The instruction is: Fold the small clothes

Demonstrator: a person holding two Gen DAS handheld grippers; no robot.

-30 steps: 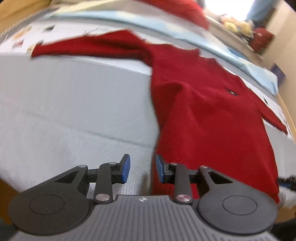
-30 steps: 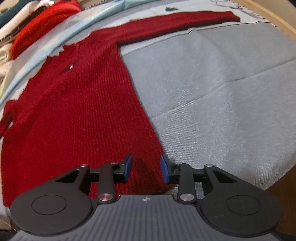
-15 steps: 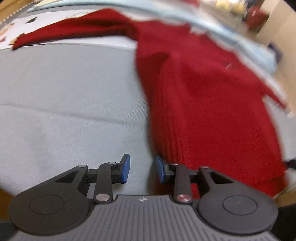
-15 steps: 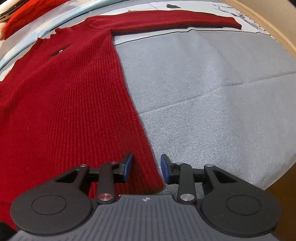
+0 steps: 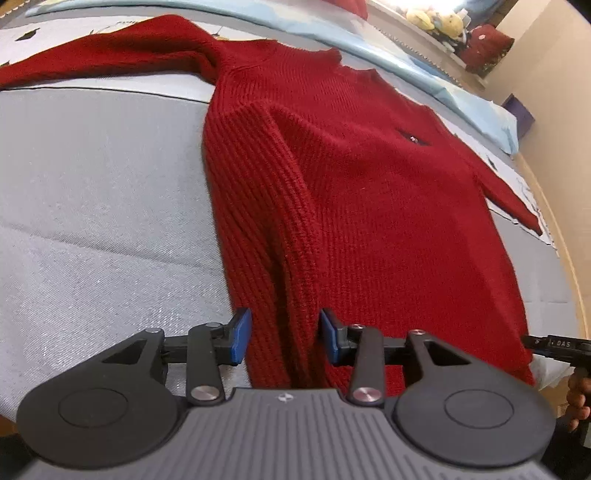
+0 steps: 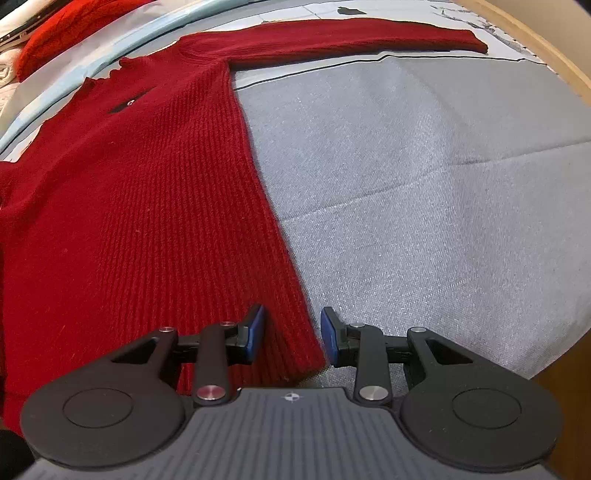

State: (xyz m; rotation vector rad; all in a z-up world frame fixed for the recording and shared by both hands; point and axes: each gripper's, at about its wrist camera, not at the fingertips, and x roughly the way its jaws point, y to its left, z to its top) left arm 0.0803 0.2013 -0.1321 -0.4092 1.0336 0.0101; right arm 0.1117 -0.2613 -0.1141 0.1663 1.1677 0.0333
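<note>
Two claws are mine, and both stand wide with nothing pinched between the blue pads. My left gripper [image 5: 282,341] has its fingers on either side of the bottom hem of the red sweater [image 5: 351,206], close to the garment's left side edge; I cannot tell if the pads touch the knit. A long ridge of cloth runs up from this corner toward the shoulder. My right gripper [image 6: 291,338] stands over the other bottom corner of the sweater [image 6: 129,206]: its left pad [image 6: 255,332] is above the ribbing, its right pad [image 6: 328,339] above bare cloth just beside the side edge.

From the corners the sweater lies front up and mostly flat, body toward the far side, both sleeves spread outward. The right sleeve [image 6: 332,37] reaches almost to the wooden rim [image 6: 546,48] of the table. Beside each side edge the grey cloth [image 6: 443,192] is bare and wide, with soft creases across it.

Beyond the collar there is a light blue sheet [image 5: 424,70], and behind it another red garment [image 6: 55,33]. Far back in the left view sit yellow soft toys [image 5: 436,20] near a beige wall [image 5: 554,92].
</note>
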